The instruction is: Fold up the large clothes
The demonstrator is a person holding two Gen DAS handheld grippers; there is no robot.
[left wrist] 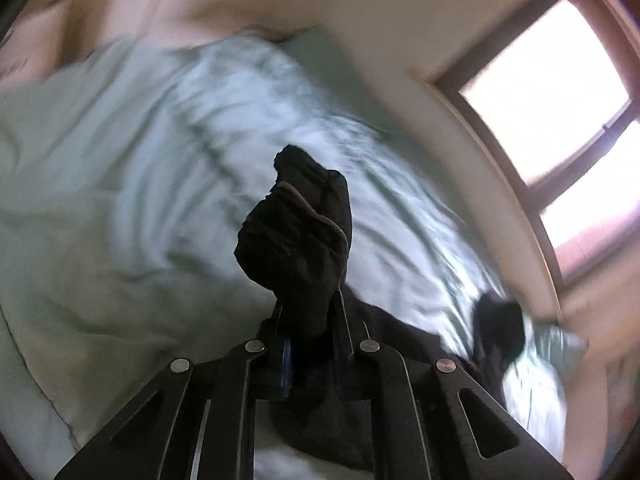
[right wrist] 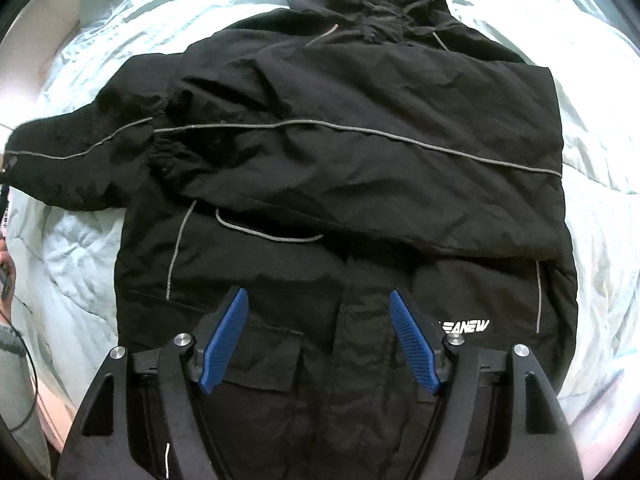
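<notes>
A large black jacket (right wrist: 344,168) with grey piping and a hood lies spread on a pale green bed cover (right wrist: 80,240). One sleeve is folded across its chest. The other sleeve stretches out to the left (right wrist: 60,168). My right gripper (right wrist: 318,336) is open with blue pads (right wrist: 224,344), hovering over the jacket's lower front. My left gripper (left wrist: 308,320) is shut on a bunched black cuff of the jacket (left wrist: 296,232), lifted above the bed cover (left wrist: 120,200). The left wrist view is blurred.
A window (left wrist: 560,120) in a cream wall (left wrist: 400,20) lies beyond the bed. The person's arm and a cable (right wrist: 12,320) show at the left edge of the right wrist view. Another black part of the jacket (left wrist: 496,332) lies on the cover at right.
</notes>
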